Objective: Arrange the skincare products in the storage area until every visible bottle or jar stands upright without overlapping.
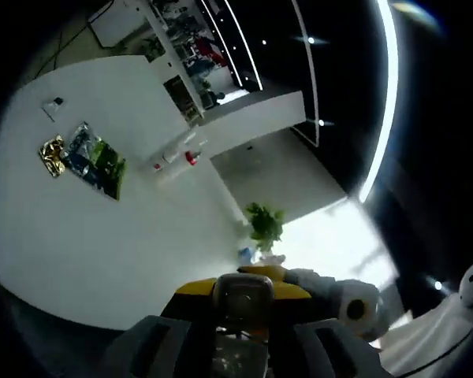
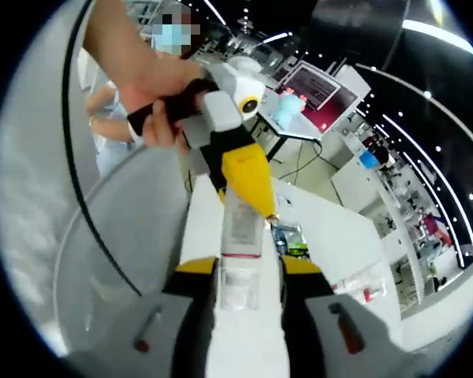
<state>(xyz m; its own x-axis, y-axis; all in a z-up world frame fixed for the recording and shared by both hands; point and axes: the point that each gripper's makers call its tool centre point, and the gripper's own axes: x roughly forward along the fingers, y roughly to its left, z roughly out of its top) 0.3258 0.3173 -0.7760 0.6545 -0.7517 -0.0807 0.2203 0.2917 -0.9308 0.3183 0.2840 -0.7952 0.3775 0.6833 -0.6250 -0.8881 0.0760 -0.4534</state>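
Left gripper view takes in a broad white table filling the nine o'clock half of the picture. A cluster of shiny snack packets lies flat on it toward ten o'clock. Near the table's far edge, around the centre, a few small bottles appear to lie on their sides, so by my reading the tidying is far from done. I can make out no tray or box for storage. A green plant stands beyond the table edge at about five o'clock. In the right gripper view a hand at eleven o'clock holds the left gripper, which points down at the right gripper rising from six o'clock. Between them, in mid-air well above the table, runs a clear bottle with a pink band. The right gripper's jaws are narrow and clamped on its lower part. The left gripper's yellow jaws meet its upper end, but whether they grip it I cannot tell. This looks like a handover or re-grip to turn the bottle upright. Its contents are too blurred to judge.
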